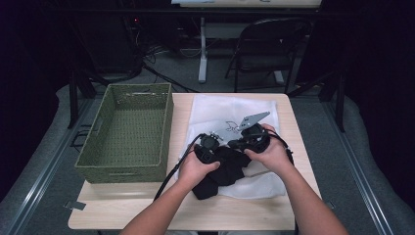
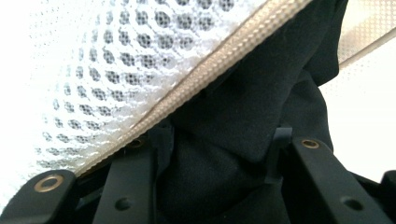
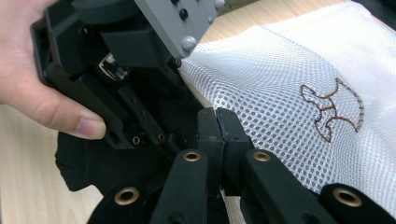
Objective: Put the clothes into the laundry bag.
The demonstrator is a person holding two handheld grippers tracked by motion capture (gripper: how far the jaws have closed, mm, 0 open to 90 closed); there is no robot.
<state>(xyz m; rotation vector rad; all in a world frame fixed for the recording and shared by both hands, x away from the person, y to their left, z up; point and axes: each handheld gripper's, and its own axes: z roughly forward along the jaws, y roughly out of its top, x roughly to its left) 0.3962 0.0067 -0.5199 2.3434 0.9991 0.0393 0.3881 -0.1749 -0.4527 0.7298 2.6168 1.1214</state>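
A white mesh zip bag lies on the table, with a black garment bunched at its near opening. My left gripper is pressed into that opening. In the left gripper view the black garment fills the space between my left gripper's jaws, and they clamp the wad under the mesh and its beige zipper. My right gripper is shut on the edge of the mesh bag, right beside the left gripper. The garment lies below them.
A green woven basket stands on the left half of the wooden table. A brown embroidered mark sits on the mesh. Beyond the table are a dark folding chair and floor cables.
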